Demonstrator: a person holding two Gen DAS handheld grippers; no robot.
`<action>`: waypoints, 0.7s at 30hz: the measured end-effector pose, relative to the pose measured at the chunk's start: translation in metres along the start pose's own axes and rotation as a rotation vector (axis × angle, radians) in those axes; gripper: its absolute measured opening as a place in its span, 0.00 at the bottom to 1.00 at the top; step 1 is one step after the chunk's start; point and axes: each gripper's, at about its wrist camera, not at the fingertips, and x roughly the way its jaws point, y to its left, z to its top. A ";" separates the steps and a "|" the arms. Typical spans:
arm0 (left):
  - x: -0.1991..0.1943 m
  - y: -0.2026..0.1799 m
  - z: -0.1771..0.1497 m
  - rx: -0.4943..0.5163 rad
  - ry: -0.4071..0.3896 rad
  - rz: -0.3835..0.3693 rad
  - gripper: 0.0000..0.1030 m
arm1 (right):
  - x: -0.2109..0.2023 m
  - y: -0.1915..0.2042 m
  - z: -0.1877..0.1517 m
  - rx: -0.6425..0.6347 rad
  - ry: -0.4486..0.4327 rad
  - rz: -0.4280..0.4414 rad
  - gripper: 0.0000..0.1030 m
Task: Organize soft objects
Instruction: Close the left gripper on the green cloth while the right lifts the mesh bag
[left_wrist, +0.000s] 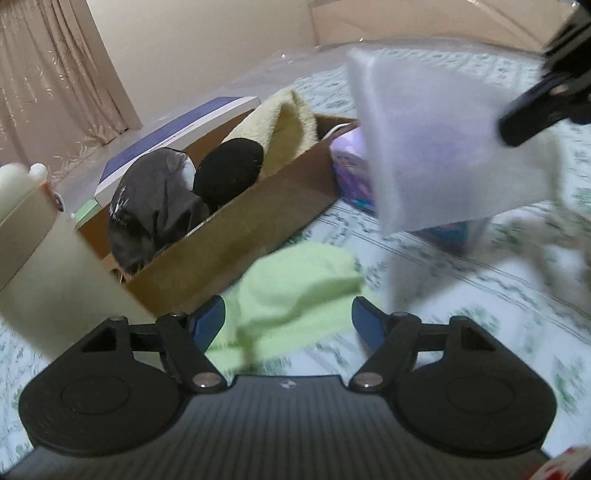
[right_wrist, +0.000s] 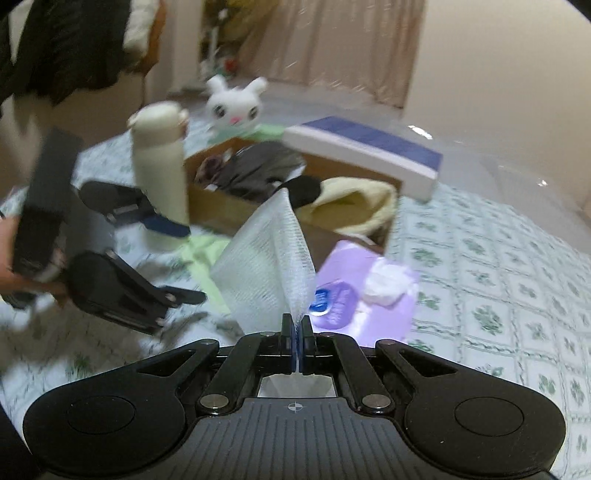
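- I see the patterned green-and-white bedspread (right_wrist: 498, 280) under everything, with the whole scene laid out on it.
- A cardboard box (left_wrist: 236, 236) sits on the bedspread; from my left wrist view it holds a dark grey garment (left_wrist: 155, 206), a black round soft item (left_wrist: 229, 170) and a pale yellow towel (left_wrist: 284, 125).
- A white-and-blue flat box (right_wrist: 365, 151) rests across the far edge of the cardboard box.
- A cream bottle (right_wrist: 160, 162) stands upright just beside the near end of the box.
- A purple tissue pack (right_wrist: 369, 295) lies on the bedspread beside the box, with a white tuft showing at its opening.
- My right gripper (right_wrist: 296, 325) has its fingers pressed together, pinching the lower edge of a white mesh cloth (right_wrist: 266, 258) that stands up in the air above the tissue pack, near the box.
- My left gripper (left_wrist: 288, 317) has its fingers spread wide, holding nothing, over a light green cloth (left_wrist: 299, 295) lying on the bedspread by the box.
- A white plush bunny (right_wrist: 236, 107) sits beyond the box.
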 end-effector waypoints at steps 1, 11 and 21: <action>0.006 0.002 0.004 0.002 0.013 0.009 0.72 | -0.002 -0.003 0.000 0.013 -0.007 -0.002 0.01; 0.041 -0.001 0.019 -0.092 0.082 0.024 0.02 | 0.002 -0.019 0.000 0.068 -0.043 -0.011 0.01; -0.004 -0.013 0.012 -0.180 0.016 0.017 0.01 | -0.005 -0.028 -0.004 0.115 -0.062 -0.012 0.01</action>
